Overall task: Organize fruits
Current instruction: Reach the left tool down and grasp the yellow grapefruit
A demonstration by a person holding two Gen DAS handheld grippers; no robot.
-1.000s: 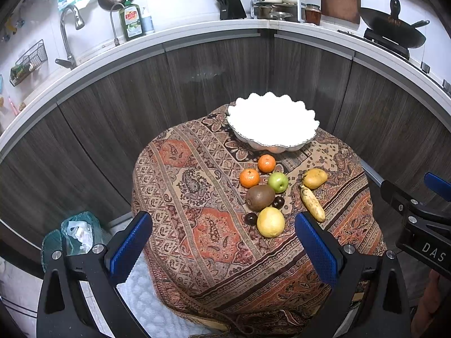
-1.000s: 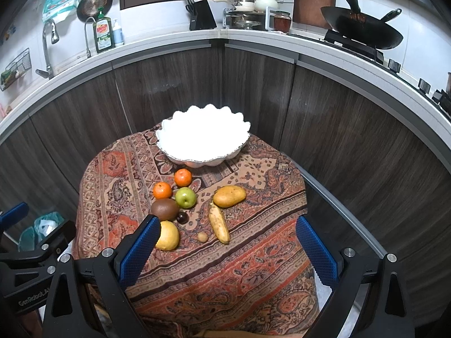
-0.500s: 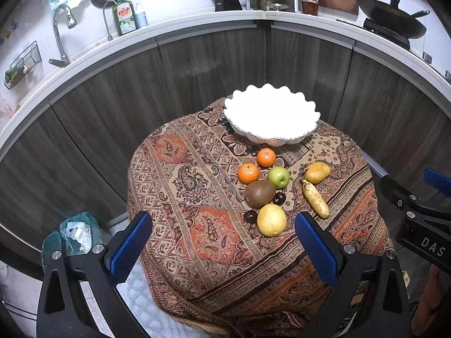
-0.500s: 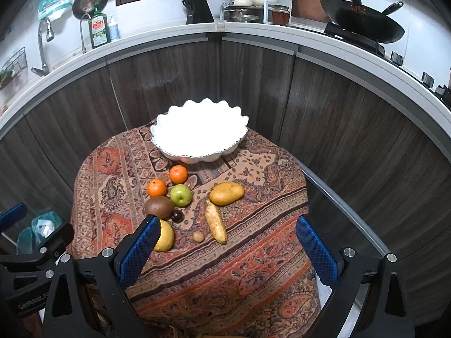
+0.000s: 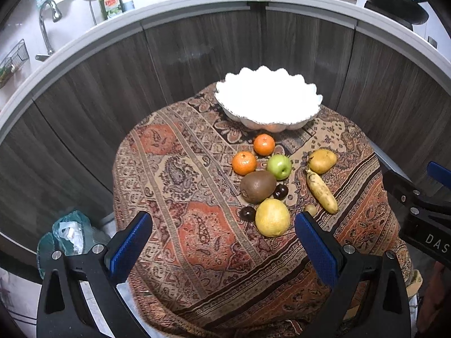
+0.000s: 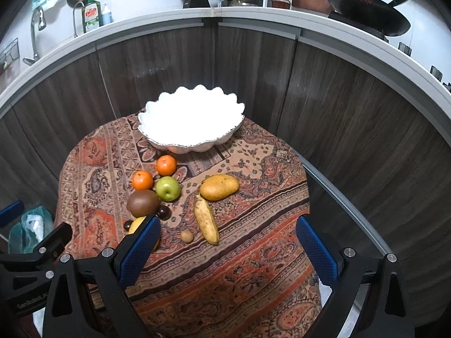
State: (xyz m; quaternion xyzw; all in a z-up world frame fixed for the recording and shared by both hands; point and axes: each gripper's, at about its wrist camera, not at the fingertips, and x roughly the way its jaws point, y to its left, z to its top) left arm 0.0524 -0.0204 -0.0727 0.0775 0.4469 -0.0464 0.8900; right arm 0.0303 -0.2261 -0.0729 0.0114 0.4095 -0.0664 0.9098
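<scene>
fruits (image 5: 265, 186) lie loose on the cloth (image 5: 180, 197) before the white bowl (image 5: 267, 98); left tongs (image 5: 222, 239) and right tongs (image 6: 228, 245) gape empty.

A patterned cloth (image 5: 183, 197) is draped over the round counter. Behind it, dark wood cabinet fronts (image 6: 253, 84) are seen below a pale worktop. A tap (image 5: 46, 25), a green soap bottle (image 6: 92, 14) and a black wok (image 6: 366, 14) are set along that worktop.
</scene>
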